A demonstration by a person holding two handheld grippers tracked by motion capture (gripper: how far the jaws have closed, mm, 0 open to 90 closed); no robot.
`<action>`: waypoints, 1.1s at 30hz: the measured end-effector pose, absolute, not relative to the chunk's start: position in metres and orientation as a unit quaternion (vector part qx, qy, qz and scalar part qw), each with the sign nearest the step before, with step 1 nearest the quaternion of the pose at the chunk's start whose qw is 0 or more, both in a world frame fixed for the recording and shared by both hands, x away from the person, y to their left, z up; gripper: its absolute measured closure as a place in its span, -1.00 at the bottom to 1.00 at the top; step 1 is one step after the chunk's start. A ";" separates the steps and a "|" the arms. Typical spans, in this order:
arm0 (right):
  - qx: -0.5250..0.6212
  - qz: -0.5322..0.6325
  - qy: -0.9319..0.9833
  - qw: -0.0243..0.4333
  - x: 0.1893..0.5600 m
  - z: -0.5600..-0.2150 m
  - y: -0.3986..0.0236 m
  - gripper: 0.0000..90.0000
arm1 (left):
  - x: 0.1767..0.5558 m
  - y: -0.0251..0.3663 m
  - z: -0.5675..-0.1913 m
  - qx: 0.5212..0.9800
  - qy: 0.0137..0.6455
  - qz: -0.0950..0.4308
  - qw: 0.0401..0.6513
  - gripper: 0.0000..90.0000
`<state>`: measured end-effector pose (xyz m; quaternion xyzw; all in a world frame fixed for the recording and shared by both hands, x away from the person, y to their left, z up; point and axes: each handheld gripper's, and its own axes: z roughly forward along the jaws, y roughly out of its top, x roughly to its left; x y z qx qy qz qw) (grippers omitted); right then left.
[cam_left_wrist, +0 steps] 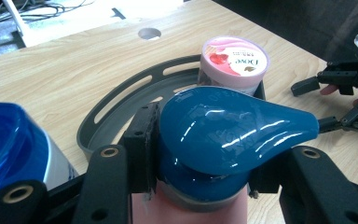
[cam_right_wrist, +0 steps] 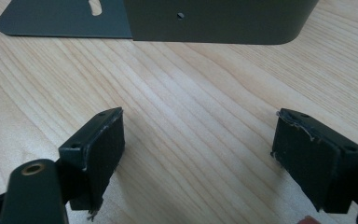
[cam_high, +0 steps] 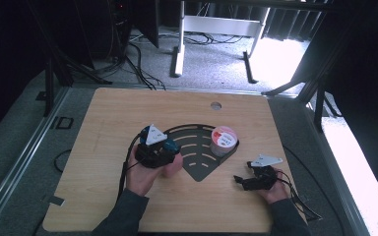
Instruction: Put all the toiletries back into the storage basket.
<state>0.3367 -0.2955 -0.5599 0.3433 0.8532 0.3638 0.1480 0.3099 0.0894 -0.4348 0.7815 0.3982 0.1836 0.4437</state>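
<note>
- Fingers of our left gripper (cam_left_wrist: pixel 198 163) clamp the glossy blue teardrop cap (cam_left_wrist: pixel 228 135) of a pink bottle (cam_high: pixel 171 168); right gripper (cam_right_wrist: pixel 200 158) gapes empty
- We judge placing it in the dark slotted fan-shaped rack (cam_high: pixel 197 147) beside the pink-lidded Dove tub (cam_high: pixel 223 139) comes next

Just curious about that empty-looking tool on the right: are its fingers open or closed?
Open. The right gripper has its two fingers set wide apart, with bare wooden table between them.
</note>
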 end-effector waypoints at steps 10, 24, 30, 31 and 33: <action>0.342 0.363 0.854 0.148 0.337 -0.560 -0.296 -0.63 | 0.314 0.083 -0.430 0.783 0.396 0.185 0.443 0.17; 0.343 0.364 0.853 0.148 0.337 -0.560 -0.296 -0.63 | 0.323 0.076 -0.426 0.779 0.397 0.186 0.448 0.17; 0.343 0.364 0.853 0.148 0.337 -0.560 -0.296 -0.63 | 0.328 0.073 -0.427 0.776 0.402 0.187 0.449 0.17; 0.343 0.364 0.853 0.148 0.337 -0.560 -0.296 -0.63 | 0.329 0.072 -0.426 0.775 0.403 0.187 0.449 0.17; 0.343 0.364 0.853 0.148 0.337 -0.560 -0.296 -0.63 | 0.330 0.072 -0.426 0.775 0.402 0.189 0.449 0.17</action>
